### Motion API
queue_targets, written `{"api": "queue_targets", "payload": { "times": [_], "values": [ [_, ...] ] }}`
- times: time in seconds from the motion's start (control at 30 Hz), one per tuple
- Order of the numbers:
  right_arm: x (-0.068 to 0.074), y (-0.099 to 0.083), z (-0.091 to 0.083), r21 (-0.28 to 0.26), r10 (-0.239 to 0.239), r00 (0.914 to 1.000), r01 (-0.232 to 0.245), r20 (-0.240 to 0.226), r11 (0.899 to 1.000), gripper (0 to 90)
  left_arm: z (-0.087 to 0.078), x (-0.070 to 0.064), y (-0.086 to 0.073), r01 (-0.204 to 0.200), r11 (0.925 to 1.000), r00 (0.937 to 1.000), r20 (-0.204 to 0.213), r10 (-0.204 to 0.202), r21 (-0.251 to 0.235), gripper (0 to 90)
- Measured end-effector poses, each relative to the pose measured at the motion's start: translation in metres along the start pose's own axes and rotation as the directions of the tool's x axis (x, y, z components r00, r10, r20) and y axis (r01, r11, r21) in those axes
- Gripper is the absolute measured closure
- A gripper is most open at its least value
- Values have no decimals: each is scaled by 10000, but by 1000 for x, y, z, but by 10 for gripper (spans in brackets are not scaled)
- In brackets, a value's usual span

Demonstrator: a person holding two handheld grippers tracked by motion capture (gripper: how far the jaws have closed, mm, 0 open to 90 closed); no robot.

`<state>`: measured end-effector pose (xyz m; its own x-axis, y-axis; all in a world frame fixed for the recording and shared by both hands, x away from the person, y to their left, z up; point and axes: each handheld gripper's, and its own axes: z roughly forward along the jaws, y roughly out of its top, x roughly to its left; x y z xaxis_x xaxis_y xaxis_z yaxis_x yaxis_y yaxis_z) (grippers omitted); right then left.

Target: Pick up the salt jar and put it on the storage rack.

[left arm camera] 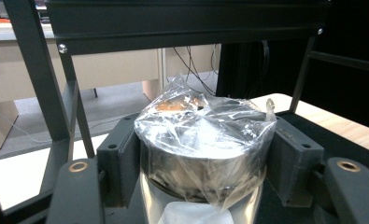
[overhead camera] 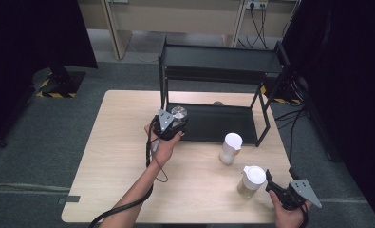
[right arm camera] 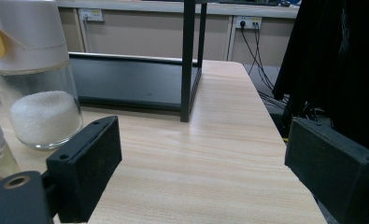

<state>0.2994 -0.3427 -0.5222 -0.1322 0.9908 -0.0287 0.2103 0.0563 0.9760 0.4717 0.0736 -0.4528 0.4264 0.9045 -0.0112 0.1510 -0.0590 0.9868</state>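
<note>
A round metal tin (left arm camera: 201, 144) wrapped in clear plastic sits between the jaws of my left gripper (left arm camera: 205, 163), which is shut on it. In the high view the tin (overhead camera: 179, 113) is at the left front end of the black rack's lower shelf (overhead camera: 218, 122), with the left gripper (overhead camera: 174, 121) behind it. I cannot tell whether the tin rests on the shelf. My right gripper (overhead camera: 272, 183) stands open at the table's near right corner, beside a white-lidded jar (overhead camera: 251, 182). Nothing is between the right gripper's (right arm camera: 210, 172) pads (right arm camera: 86, 168).
A second white-lidded jar (overhead camera: 230, 148) holding white granules (right arm camera: 44, 116) stands in front of the rack. The rack's upper shelf (overhead camera: 220, 59) overhangs the lower one, and its front post (right arm camera: 189, 60) stands on the wooden table (overhead camera: 123, 156). Bare table lies at the left.
</note>
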Motion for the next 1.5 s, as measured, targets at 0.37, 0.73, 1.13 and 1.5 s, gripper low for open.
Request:
{"api": "queue_targets", "payload": {
  "times": [0.37,0.73,1.13,1.5],
  "values": [
    [0,0,0,-19,2,10000,-2,-13,10000,111,18,-2,-3,85,9998,9997,-215,-81,176,350],
    [0,0,0,-36,-21,10000,21,-32,10000,111,38,-10,-6,52,9992,9998,-172,-45,394,350],
    [0,0,0,-42,-29,10000,28,-54,10000,111,53,-19,-6,-13,9987,10000,-94,18,509,350],
    [0,0,0,-40,-25,10000,25,-73,10000,111,64,-22,-8,-130,9979,9998,-131,138,627,350]
  ]
}}
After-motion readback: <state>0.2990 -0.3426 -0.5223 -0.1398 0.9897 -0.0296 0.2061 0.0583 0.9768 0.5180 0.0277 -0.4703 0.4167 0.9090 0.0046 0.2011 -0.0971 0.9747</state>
